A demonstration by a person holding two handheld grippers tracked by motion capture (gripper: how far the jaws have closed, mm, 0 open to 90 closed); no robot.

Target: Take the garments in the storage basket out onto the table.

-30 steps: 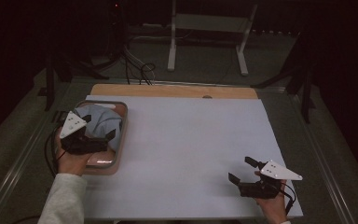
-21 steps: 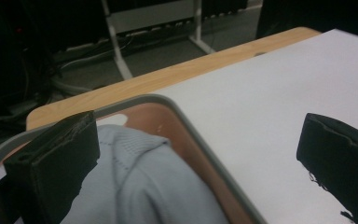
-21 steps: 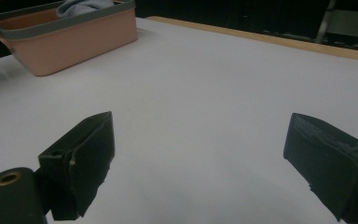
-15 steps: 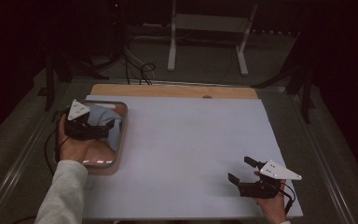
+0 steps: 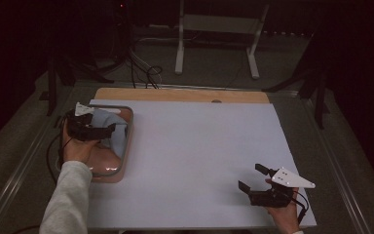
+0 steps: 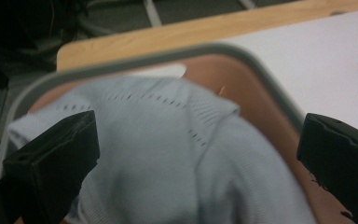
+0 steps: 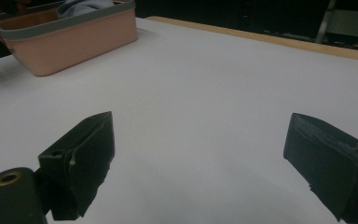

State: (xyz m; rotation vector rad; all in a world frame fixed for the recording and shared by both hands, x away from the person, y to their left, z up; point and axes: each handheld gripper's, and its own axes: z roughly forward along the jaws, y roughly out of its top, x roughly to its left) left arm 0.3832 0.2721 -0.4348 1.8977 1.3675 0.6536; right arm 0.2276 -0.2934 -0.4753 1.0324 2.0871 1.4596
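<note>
A pink tub point(image 5: 129, 136) with a grey rim stands at the left of the white table, and a light blue knitted garment point(image 5: 108, 118) lies bunched inside it. My left gripper point(image 5: 109, 130) hovers open over the tub's far half. In the left gripper view its jaws stand wide apart just above the garment point(image 6: 168, 154), inside the tub's rim point(image 6: 135, 60). My right gripper point(image 5: 252, 178) rests low near the table's front right corner, open and holding nothing. The right gripper point(image 7: 200, 123) faces the bare sheet, with the tub point(image 7: 74, 39) far off at upper left.
A white sheet point(image 5: 199, 146) covers the table, leaving a wooden strip point(image 5: 175, 95) bare along the far edge. Beyond the table stand a white metal stand point(image 5: 214, 39) and loose cables point(image 5: 146, 73) on a dark floor.
My left gripper has moved away from the person, from the tub's near half to above the garment at its far end. The right gripper has stayed put.
</note>
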